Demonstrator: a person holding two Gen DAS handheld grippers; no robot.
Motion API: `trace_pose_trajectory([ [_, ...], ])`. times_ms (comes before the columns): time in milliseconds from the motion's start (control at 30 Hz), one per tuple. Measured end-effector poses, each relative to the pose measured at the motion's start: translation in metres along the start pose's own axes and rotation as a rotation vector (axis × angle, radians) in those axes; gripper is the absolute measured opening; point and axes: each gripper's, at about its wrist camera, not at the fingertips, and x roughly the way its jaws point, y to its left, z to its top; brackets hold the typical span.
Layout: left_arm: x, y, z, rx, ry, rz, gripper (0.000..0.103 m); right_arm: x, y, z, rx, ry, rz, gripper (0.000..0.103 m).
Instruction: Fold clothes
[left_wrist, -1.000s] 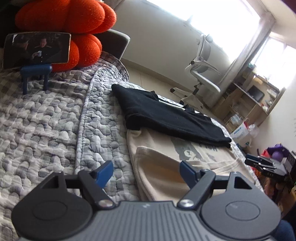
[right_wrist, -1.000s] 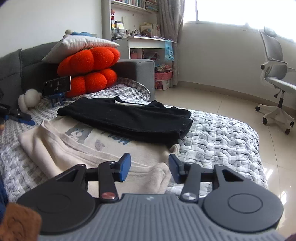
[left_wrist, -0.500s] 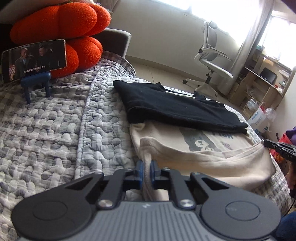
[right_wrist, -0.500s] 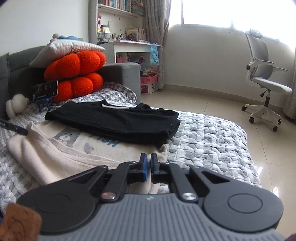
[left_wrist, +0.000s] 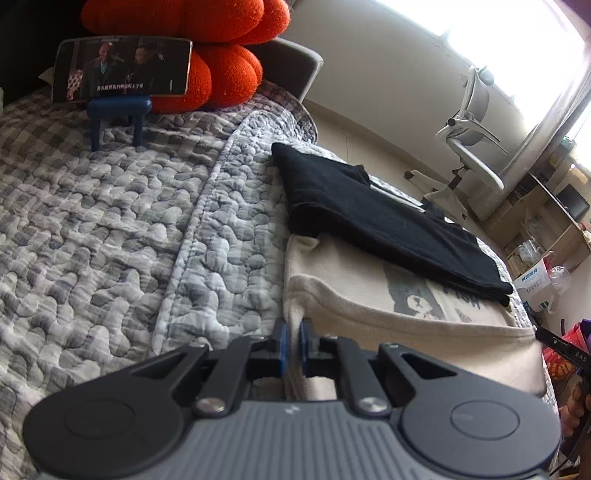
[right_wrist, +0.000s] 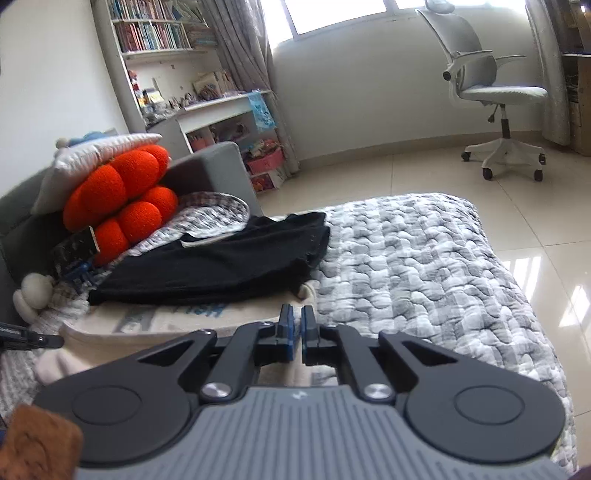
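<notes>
A cream shirt with a grey cartoon print (left_wrist: 373, 299) lies flat on the quilted bed, and a folded black garment (left_wrist: 373, 218) rests across its far part. My left gripper (left_wrist: 293, 334) is shut on a pinched fold at the cream shirt's near left corner. In the right wrist view the cream shirt (right_wrist: 177, 321) lies under the black garment (right_wrist: 221, 266). My right gripper (right_wrist: 296, 326) is shut at the shirt's near right edge; its pads hide the pinched cloth. Each gripper's tip shows in the other's view: the right gripper (left_wrist: 557, 341) and the left gripper (right_wrist: 29, 338).
The grey quilt (left_wrist: 110, 229) covers the bed. A phone on a blue stand (left_wrist: 122, 70) and orange cushions (right_wrist: 118, 199) sit at the head end. A white office chair (right_wrist: 495, 92) stands on the tiled floor beyond the bed's far edge.
Both grippers went from open to shut on the cream shirt's near edge, one at each corner. The right gripper has rolled, so its view now tilts.
</notes>
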Motion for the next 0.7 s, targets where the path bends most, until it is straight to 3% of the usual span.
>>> trace_pose_trajectory([
  [167, -0.003, 0.003, -0.003, 0.012, -0.011, -0.026, 0.008, 0.002, 0.005, -0.005, -0.049, 0.023, -0.017, 0.006],
  [200, -0.002, 0.002, -0.003, 0.020, -0.009, -0.027, 0.009, 0.002, 0.009, -0.005, -0.085, 0.030, -0.015, 0.012],
  [333, -0.002, 0.000, 0.000, 0.031, -0.009, -0.030, 0.009, -0.004, 0.043, 0.000, -0.326, 0.014, -0.049, 0.015],
  [367, -0.002, 0.000, 0.001, 0.027, -0.009, -0.030, 0.009, -0.005, 0.053, 0.003, -0.366, 0.004, -0.026, 0.020],
  [400, -0.002, 0.000, 0.001, 0.024, -0.008, -0.029, 0.009, -0.005, 0.062, 0.004, -0.394, -0.001, 0.006, 0.036],
  [467, -0.001, 0.001, 0.000, 0.014, -0.006, -0.029, 0.009, 0.002, 0.081, 0.005, -0.459, 0.012, 0.092, 0.046],
  [633, -0.005, 0.006, -0.001, -0.016, -0.013, -0.037, 0.011, 0.030, 0.124, 0.000, -0.603, 0.101, 0.263, 0.046],
  [700, -0.004, 0.004, -0.003, 0.008, -0.015, -0.030, 0.011, 0.047, 0.136, -0.005, -0.656, 0.156, 0.310, 0.034],
])
